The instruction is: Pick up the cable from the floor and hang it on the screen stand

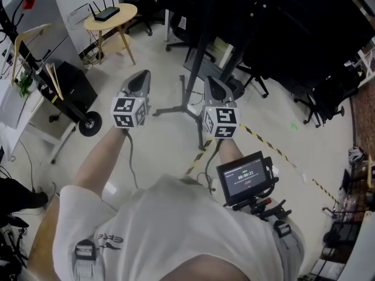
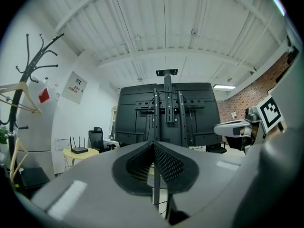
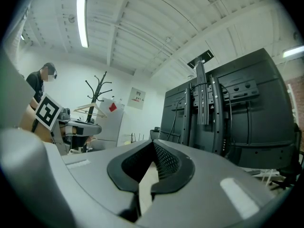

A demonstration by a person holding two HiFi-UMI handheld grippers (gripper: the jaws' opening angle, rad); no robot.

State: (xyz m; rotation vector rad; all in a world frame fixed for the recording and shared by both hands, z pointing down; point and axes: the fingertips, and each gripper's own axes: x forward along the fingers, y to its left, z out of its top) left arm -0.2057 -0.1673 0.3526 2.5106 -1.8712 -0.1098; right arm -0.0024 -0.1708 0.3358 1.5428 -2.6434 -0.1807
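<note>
The black screen stand point(image 1: 198, 57) rises just ahead of both grippers, and its legs spread over the pale floor. It carries a large black screen point(image 2: 166, 113), which the right gripper view also shows as the screen point(image 3: 228, 108). My left gripper point(image 1: 140, 75) point(image 2: 153, 144) is shut and holds nothing. My right gripper point(image 1: 214, 81) point(image 3: 153, 142) is level beside it, its tips together and nothing between them. A yellow-and-black striped line point(image 1: 275, 151) runs across the floor under my right hand; whether it is cable or tape I cannot tell.
A round table point(image 1: 110, 16) with a router stands at the back left. A coat rack with hangers point(image 1: 35, 57) and a black box point(image 1: 76, 84) are at the left. Office chairs point(image 1: 316, 92) crowd the right. A small monitor point(image 1: 246, 177) hangs at my waist.
</note>
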